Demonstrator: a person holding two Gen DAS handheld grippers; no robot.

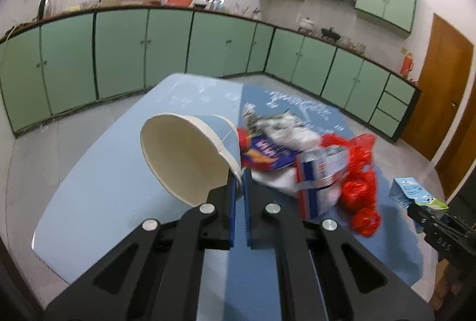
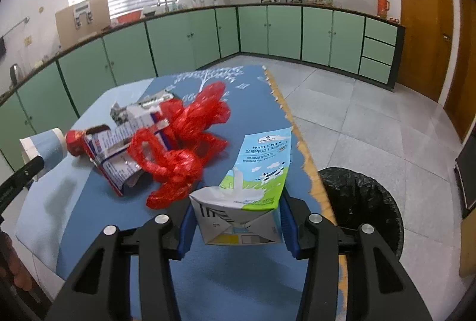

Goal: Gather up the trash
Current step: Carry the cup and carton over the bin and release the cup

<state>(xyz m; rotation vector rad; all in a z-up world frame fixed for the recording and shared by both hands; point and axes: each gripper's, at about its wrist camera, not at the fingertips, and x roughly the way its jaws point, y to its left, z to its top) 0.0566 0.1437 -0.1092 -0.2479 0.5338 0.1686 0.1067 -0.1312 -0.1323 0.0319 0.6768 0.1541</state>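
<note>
A: In the left wrist view, what is collected so far?

B: The left gripper (image 1: 239,181) is clenched on the rim of a light-blue paper cup with a white inside (image 1: 190,154), lifted and tilted above the blue tablecloth (image 1: 98,181). Beside it a pile lies on the cloth: a crumpled red plastic bag (image 1: 361,187), a torn red, white and blue carton (image 1: 319,181) and a purple and red wrapper (image 1: 267,152). The picture is blurred, so I cannot read the wrapper.

A: And the right wrist view?

B: The right gripper (image 2: 238,219) grasps a blue, green and white milk carton (image 2: 255,172) between its blue pads (image 2: 186,227). It reads "WHOLE MILK", some Chinese characters, and probably "Imported from Germany". The round bin with a black liner (image 2: 366,207) stands on the floor just beside the table edge.

A: So how far is the task?

B: I judge it early. Two pieces are held but not yet dropped, I see nothing inside the bin, and the pile is left on the cloth.
</note>
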